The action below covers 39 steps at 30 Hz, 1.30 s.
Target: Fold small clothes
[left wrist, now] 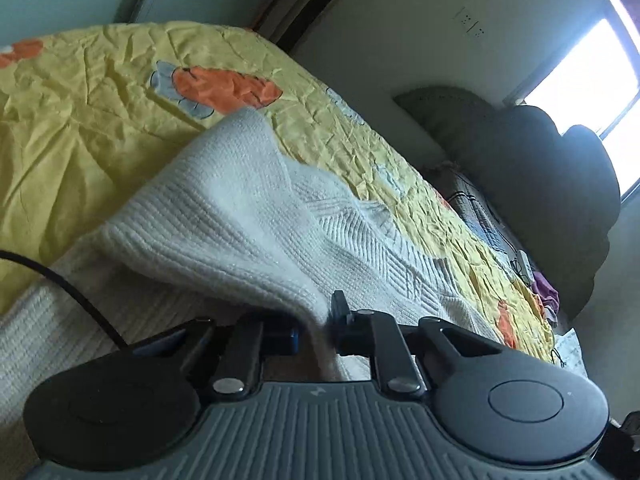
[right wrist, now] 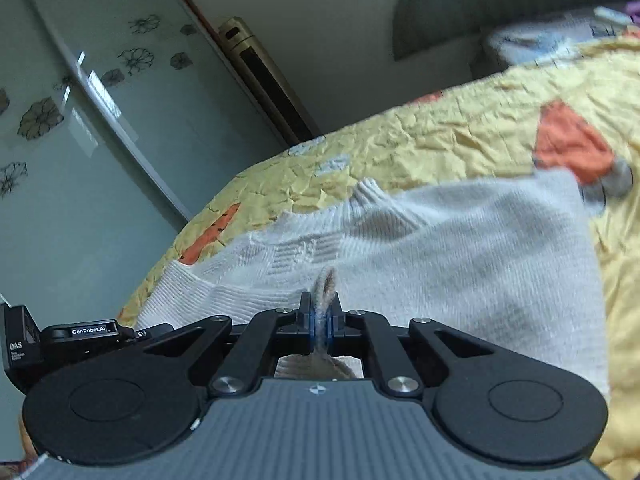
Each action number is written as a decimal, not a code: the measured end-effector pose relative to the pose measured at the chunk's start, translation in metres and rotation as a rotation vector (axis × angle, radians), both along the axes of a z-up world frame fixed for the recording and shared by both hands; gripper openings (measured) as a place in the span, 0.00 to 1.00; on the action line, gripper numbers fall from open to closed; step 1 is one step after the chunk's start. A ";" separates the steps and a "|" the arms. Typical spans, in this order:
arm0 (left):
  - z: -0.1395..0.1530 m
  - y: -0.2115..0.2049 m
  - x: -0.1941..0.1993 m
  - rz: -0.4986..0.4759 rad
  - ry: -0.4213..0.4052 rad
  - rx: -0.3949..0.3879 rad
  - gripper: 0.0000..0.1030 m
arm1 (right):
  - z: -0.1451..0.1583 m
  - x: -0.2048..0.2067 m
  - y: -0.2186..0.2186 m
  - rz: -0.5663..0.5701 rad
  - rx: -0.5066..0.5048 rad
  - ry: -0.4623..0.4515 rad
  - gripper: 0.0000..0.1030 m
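Bedroom, daylight from one window, bed fills most of both views.

Bed under a crinkled yellow quilt [left wrist: 100, 92] with orange and pale-blue patches. Left wrist view: bright overexposed window [left wrist: 592, 80] at 2 o'clock, plain white wall [left wrist: 400, 40] with a wall socket [left wrist: 472, 24] at 1 o'clock, dark rounded headboard [left wrist: 560, 184] at 3 o'clock, backlit. Right wrist view: frosted glass sliding doors [right wrist: 80, 120] with a flower print at 10 o'clock, tall gold floor-standing air conditioner [right wrist: 260, 64] at 11 o'clock against the wall, patterned pillow [right wrist: 540, 40] at 1 o'clock, blurred.
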<state>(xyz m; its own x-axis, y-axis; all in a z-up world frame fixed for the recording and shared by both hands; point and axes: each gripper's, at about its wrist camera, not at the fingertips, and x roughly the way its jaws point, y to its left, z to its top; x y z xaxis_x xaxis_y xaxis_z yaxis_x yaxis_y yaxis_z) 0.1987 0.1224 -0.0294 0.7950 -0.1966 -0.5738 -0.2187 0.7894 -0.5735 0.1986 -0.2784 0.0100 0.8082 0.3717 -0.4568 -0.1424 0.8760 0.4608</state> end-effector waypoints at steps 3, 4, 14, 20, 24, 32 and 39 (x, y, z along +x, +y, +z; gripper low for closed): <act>0.016 -0.007 0.001 0.025 -0.082 0.080 0.14 | 0.028 0.009 0.007 0.011 -0.130 -0.085 0.10; 0.020 -0.010 0.002 0.031 -0.106 0.105 0.14 | 0.037 0.011 0.008 0.011 -0.170 -0.118 0.10; -0.010 -0.028 0.010 -0.049 0.044 0.175 0.17 | -0.017 0.053 -0.005 -0.061 -0.303 0.090 0.28; 0.011 -0.028 -0.011 -0.040 0.056 0.271 0.44 | 0.004 0.013 -0.011 -0.204 -0.325 -0.047 0.36; 0.012 -0.034 -0.019 -0.012 0.051 0.356 0.55 | -0.002 0.007 0.006 -0.053 -0.272 -0.019 0.44; 0.007 -0.026 -0.023 0.001 0.096 0.406 0.55 | -0.014 0.002 0.026 -0.119 -0.344 0.038 0.56; 0.005 -0.024 -0.028 -0.008 0.101 0.434 0.58 | -0.023 -0.001 0.029 -0.126 -0.391 0.078 0.67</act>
